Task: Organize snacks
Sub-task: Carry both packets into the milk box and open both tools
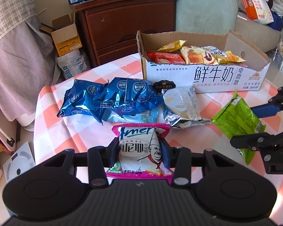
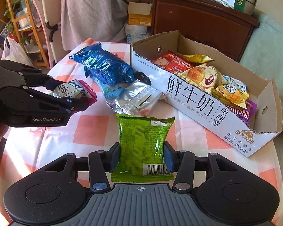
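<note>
Pinching a pink-and-white snack packet (image 1: pixel 141 150) across its middle, the blue pads (image 1: pixel 165 153) of the left gripper (image 1: pixel 140 153) are being pressed into both of its sides, and the packet is being held clear of the checked tablecloth (image 1: pixel 81 131). A green snack packet (image 2: pixel 143 146) is being clamped in the same way between the fingers (image 2: pixel 168 158) of the right gripper (image 2: pixel 141 157), with its barcode end nearest the camera. Beyond the two held packets, a heap of blue foil packets (image 1: pixel 111 98), a light-blue packet (image 1: pixel 135 117) beneath them and a silver foil packet (image 1: pixel 181 107) are being left lying on the cloth. Behind these, an open cardboard milk box (image 1: pixel 207 75) is being used to hold red, yellow and orange snack packets (image 1: pixel 190 55), standing just beside the silver packet. A dark wooden cabinet (image 1: pixel 126 22) is being seen behind the table.
</note>
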`<state>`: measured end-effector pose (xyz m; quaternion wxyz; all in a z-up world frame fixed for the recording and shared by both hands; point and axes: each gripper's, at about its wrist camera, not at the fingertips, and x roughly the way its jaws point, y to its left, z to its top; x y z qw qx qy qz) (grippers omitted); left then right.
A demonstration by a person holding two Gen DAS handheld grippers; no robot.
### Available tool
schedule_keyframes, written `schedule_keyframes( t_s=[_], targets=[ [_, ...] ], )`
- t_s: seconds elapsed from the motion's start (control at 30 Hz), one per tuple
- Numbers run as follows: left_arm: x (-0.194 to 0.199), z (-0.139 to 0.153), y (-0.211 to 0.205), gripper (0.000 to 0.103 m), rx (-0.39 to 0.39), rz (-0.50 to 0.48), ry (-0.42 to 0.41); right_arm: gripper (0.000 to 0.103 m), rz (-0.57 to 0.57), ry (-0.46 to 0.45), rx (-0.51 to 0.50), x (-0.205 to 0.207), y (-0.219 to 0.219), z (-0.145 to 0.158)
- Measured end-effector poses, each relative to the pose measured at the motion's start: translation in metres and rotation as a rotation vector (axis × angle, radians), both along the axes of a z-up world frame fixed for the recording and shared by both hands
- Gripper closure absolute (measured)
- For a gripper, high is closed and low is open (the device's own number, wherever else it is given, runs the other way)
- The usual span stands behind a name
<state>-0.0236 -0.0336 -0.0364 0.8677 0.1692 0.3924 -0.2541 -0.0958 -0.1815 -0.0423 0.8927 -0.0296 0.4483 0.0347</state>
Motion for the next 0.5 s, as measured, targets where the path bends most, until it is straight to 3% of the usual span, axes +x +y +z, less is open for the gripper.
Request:
schedule_keyframes(
  t_s=[0.27,0.5],
  targets=[
    [-0.005,0.016,-0.003,0.06,-0.008,0.005,-0.088,0.057,0.009,-0.045,-0.014,0.002,0.007,0.012],
    [0.0,0.042,-0.005,0.06,-0.075,0.038,-0.144,0.057,-0.008,-0.115,-0.019,0.008,0.005,0.032]
  ],
)
